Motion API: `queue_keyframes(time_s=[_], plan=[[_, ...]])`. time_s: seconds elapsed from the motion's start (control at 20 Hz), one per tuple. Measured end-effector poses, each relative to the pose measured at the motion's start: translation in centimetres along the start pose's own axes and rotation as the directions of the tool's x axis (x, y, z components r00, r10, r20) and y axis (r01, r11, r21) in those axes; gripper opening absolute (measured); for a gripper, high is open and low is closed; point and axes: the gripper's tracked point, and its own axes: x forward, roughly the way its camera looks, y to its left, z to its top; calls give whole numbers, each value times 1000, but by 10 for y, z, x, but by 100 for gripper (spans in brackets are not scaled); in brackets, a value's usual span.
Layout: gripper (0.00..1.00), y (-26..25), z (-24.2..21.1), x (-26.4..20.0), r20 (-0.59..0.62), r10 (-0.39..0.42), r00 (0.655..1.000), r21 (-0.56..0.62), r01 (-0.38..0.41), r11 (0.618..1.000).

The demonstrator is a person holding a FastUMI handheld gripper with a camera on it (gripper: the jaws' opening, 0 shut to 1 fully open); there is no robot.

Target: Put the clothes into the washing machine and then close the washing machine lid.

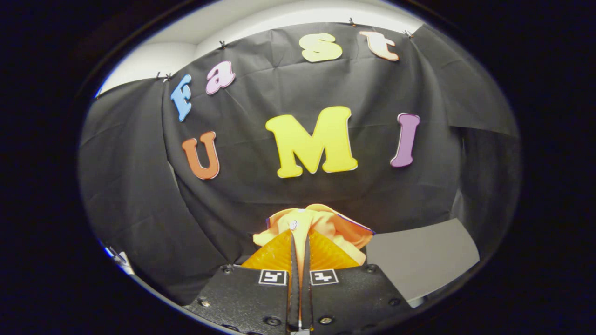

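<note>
An orange and yellow garment [326, 223] with a small white button bunches up just ahead of my fingers, lifted in front of the black cloth wall. My gripper [300, 242] is shut on it: both orange ribbed fingers [274, 255] press a yellow fold of the cloth between them. The rest of the garment hangs over the fingertips and hides what lies below.
A grey flat surface [419, 263] lies to the right, beyond the right finger. The black cloth wall [139, 186] stands close ahead. A small white and blue object [118, 258] peeks in at the lower left.
</note>
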Motion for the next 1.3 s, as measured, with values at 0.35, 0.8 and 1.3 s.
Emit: queue_keyframes(time_s=[0.35,0.8,1.3], plan=[[5,50,-39,53,-66,50,997,-1,-50,999],[5,57,-107,125,-227,49,973,57,-36,998],[5,20,-221,190,-460,-15,888,102,70,992]])
